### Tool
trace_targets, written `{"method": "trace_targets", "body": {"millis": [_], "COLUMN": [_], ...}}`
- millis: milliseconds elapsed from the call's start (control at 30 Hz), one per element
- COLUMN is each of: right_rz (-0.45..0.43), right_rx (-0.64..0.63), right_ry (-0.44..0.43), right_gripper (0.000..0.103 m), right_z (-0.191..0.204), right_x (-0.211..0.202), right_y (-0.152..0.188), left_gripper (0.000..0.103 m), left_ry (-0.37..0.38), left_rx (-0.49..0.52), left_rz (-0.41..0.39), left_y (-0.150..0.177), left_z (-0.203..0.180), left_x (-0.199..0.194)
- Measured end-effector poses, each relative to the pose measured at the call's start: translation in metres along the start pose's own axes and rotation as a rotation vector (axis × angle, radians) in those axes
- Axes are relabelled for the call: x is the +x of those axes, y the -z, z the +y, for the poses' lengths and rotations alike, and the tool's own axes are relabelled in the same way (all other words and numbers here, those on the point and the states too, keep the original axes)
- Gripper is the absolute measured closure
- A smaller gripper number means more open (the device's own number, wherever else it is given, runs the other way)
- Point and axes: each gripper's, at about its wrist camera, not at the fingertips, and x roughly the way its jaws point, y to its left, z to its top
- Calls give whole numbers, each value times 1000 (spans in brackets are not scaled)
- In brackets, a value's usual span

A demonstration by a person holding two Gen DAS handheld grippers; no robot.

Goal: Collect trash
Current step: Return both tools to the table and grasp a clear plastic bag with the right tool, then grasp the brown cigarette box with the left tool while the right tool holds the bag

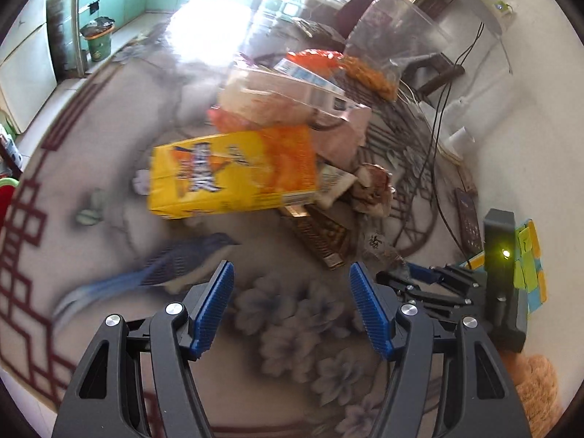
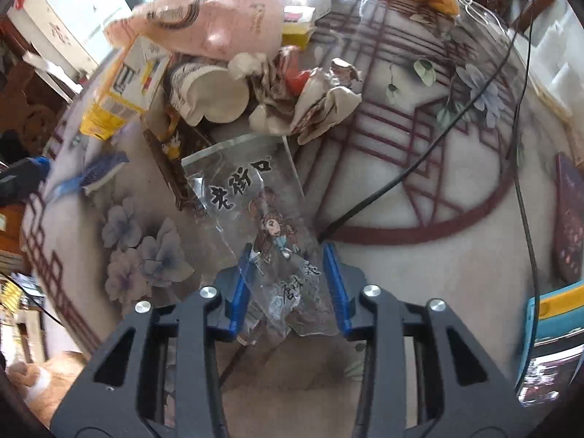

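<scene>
A pile of trash lies on the patterned table: a yellow snack box (image 1: 233,173), a pink bag (image 1: 339,124), a brown wrapper (image 1: 319,235), crumpled paper (image 1: 374,188) and a clear bag of orange snacks (image 1: 368,69). My left gripper (image 1: 291,304) is open and empty above the tablecloth, short of the yellow box. In the right wrist view, a clear plastic wrapper with printed characters (image 2: 255,204) lies between the fingers of my right gripper (image 2: 288,284), which is partly open around its near end. Beyond it lie a crumpled paper cup (image 2: 211,95), crumpled paper (image 2: 317,109) and the pink bag (image 2: 219,18).
A black cable (image 2: 419,168) runs across the table right of the clear wrapper. A dark remote (image 1: 469,219) and coloured sticky notes (image 1: 527,262) lie at the right. A green bin (image 1: 96,38) stands on the floor far left. An orange cat (image 2: 43,383) is at the table edge.
</scene>
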Motion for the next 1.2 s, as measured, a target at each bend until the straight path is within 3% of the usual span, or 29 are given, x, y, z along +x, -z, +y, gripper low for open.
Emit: {"method": "trace_targets", "body": {"millis": [33,400,733,833,900,1067,1200], "right_rz": [-10,-232,-257,-260,-263,-269,-279], "right_rx": [22,264,306,307,302,292,288], "right_ry": [-27,-135,-181,-188,-191,-199,-207], "right_gripper": [80,81,81,81,81,81,81], "right_z": [-6,-65,-70,-69,-68,-60,-53], "right_x": [-4,-69,-77,-77,-78,-79,-81], "right_y": [2,17,18,17,15,11,8], "left_gripper": [40,40,40,53,77,96,103], "left_ry": [3,-29,-61,-56,-27,11,57], "left_rx": [-8,-36,-89,-76,-57,-35,-23], "left_rz": [13,86,105,103,125,129,131], "left_y": [0,-15,-30,-30,-29,-23,-18], "left_z": [-4,-40,-38,-40,-41,-42,-44], "left_x": [5,71,95,96,96,88,76]}}
